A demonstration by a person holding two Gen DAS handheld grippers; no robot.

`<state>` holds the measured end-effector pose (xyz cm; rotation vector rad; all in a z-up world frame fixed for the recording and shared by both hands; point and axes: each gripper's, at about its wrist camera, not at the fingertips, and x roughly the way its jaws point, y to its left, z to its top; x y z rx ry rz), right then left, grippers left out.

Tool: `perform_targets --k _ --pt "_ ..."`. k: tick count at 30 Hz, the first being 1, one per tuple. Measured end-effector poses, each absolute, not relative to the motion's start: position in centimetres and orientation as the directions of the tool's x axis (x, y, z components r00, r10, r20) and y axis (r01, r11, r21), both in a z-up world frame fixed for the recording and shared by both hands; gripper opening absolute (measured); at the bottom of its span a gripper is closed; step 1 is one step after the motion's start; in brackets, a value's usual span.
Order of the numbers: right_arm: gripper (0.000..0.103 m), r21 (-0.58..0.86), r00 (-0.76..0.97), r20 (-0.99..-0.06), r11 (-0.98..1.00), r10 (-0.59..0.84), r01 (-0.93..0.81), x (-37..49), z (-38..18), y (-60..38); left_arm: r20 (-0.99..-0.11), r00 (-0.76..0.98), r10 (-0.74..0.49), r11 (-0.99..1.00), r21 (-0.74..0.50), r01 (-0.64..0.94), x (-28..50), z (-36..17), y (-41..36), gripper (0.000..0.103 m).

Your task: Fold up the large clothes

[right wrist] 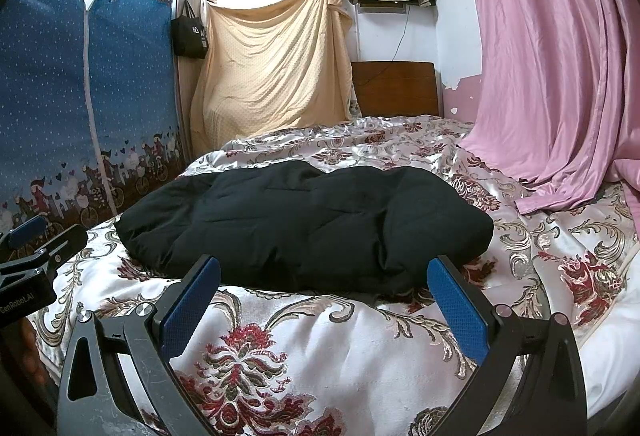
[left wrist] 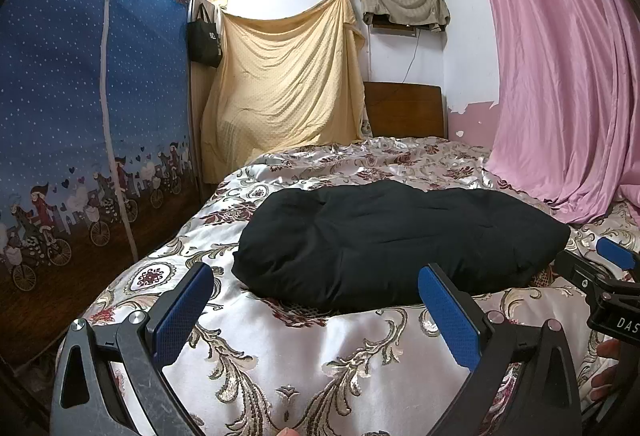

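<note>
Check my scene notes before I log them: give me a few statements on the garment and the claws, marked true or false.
1. The black padded garment lies on the floral bedspread. True.
2. The left claw is shut on the garment. False: it is open and holds nothing.
3. The right claw is open, short of the garment's near edge. True.
4. The garment hangs from the wall. False: the cloth hanging there is a yellow sheet.
5. A pink curtain drapes onto the bed's right side. True.
</note>
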<state>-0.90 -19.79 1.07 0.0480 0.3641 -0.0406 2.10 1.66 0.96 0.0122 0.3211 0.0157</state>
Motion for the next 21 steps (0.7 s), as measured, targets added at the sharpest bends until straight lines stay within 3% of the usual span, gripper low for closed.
perform_targets --k 21 --pt "0.102 0.041 0.934 -0.356 0.998 -0.03 0.048 -0.99 1.14 -19.54 -0.312 0.95 0.019 1.0 0.015 -0.015 2.09 1.04 1.67 0.103"
